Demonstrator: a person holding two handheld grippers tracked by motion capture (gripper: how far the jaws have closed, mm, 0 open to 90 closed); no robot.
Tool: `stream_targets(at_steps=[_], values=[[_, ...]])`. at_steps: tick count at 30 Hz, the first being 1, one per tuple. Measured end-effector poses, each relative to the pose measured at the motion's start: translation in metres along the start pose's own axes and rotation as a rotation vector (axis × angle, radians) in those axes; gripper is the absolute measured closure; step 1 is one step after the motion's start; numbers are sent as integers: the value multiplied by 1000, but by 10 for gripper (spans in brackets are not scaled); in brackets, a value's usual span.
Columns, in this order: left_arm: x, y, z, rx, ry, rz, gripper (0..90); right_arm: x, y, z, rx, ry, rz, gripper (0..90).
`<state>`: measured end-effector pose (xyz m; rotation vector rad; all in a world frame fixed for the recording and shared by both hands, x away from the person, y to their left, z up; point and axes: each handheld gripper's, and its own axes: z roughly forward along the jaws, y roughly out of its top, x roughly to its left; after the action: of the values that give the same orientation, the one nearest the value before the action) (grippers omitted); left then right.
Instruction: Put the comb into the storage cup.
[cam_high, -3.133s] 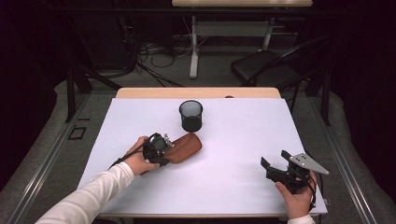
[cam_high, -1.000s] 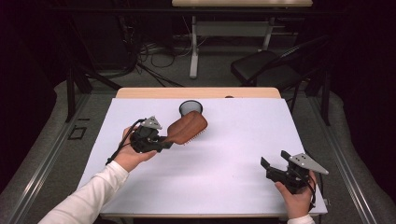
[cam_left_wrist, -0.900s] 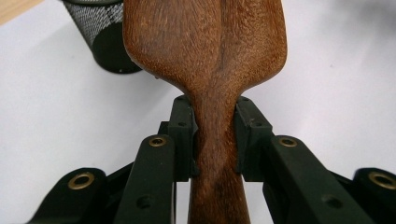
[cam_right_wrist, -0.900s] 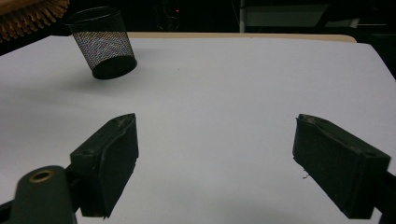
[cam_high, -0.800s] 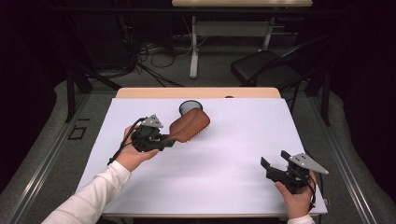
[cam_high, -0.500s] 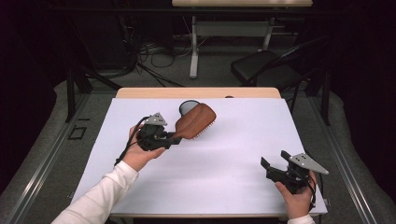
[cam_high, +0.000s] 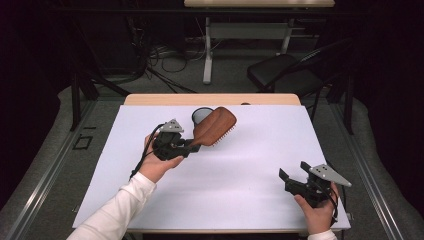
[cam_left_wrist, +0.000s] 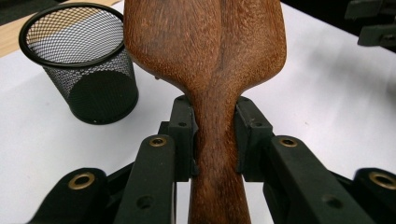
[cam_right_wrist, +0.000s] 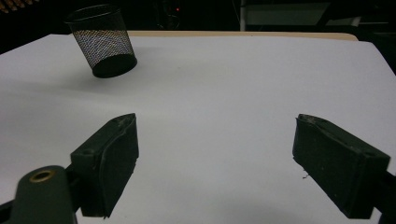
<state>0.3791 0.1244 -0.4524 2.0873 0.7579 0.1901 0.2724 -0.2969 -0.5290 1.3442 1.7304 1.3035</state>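
Note:
A brown wooden hairbrush (cam_high: 216, 126) hangs in the air, bristles facing down and to the right. My left gripper (cam_high: 192, 146) is shut on its handle (cam_left_wrist: 214, 154), the pads (cam_left_wrist: 183, 135) pressing it from both sides. Just behind the brush head stands a black mesh cup (cam_high: 201, 116), upright on the white table (cam_high: 250, 170); it appears at the upper left of the left gripper view (cam_left_wrist: 84, 70). My right gripper (cam_high: 292, 173) rests near the table's front right corner, its jaws wide apart with nothing between them (cam_right_wrist: 215, 158).
The mesh cup (cam_right_wrist: 103, 42) shows far off in the right gripper view. Behind the table are a chair (cam_high: 285, 75), a table leg and floor cables. A tan wooden strip (cam_high: 210, 99) runs along the table's far edge.
My left gripper has lifted the hairbrush off the table and carried it up and right toward the mesh cup. The right gripper has stayed put.

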Motion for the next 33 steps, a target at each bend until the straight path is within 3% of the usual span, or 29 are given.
stream_targets(at_steps=[3,19,33], values=[[-4,-1,1,-20,31,3,717,0,0,-1,2,2,1,140],[-9,-1,4,-106,9,-45,717,0,0,1,4,5,9,140],[-19,-1,11,-174,23,-41,717,-1,-1,2,3,2,4,141]])
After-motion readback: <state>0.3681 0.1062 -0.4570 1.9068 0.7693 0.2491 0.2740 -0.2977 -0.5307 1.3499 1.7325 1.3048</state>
